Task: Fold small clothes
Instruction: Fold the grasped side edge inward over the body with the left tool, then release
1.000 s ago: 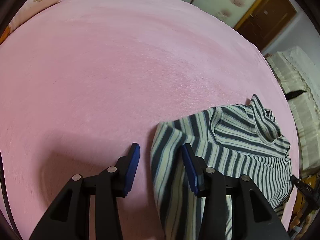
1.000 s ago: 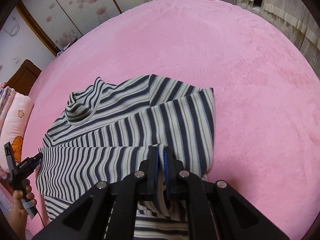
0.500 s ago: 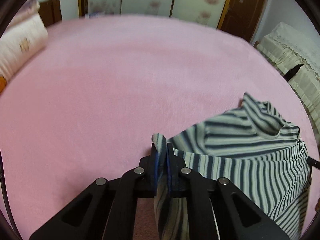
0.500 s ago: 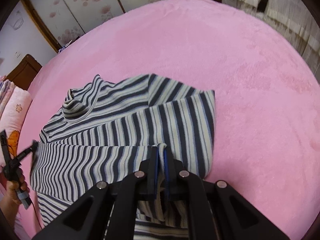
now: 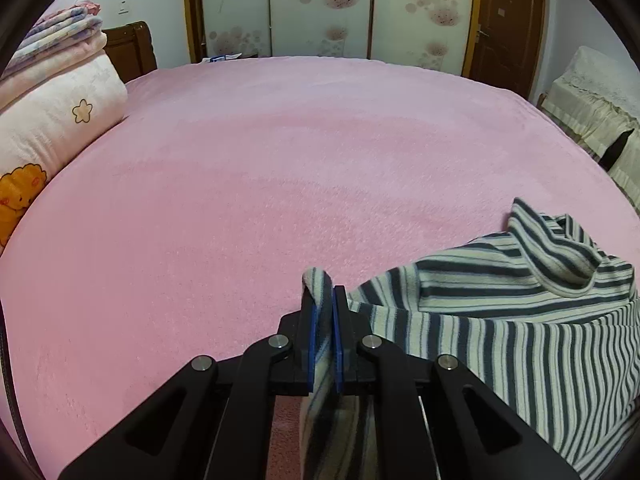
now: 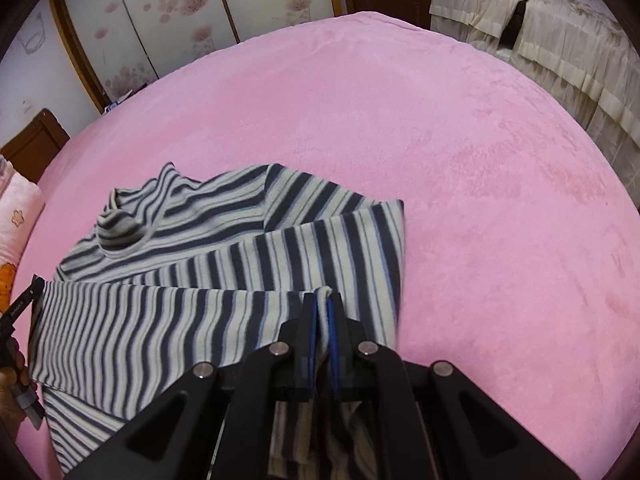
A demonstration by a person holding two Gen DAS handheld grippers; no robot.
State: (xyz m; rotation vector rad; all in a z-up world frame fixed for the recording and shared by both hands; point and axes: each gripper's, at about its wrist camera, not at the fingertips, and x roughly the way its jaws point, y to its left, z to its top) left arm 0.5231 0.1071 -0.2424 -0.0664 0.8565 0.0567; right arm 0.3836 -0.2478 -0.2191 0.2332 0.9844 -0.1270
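A small dark-and-cream striped turtleneck top lies on the pink bed cover, its collar at the far right in the left wrist view. My left gripper is shut on a corner of the top's edge, with cloth poking up between its blue pads. In the right wrist view the same striped top spreads to the left, and my right gripper is shut on another corner of its edge. The stretch of cloth between the two grips is lifted off the bed.
Folded pink blankets and a pillow are stacked at the bed's left side. Sliding wardrobe doors and a brown door stand behind the bed. A cream-covered sofa is on the right. A hand holding the other gripper's handle shows at left.
My left gripper, open beside the top's edge a second ago, has shut on it and lifted, tilting up so the room's far wall shows. My right gripper kept its grip.
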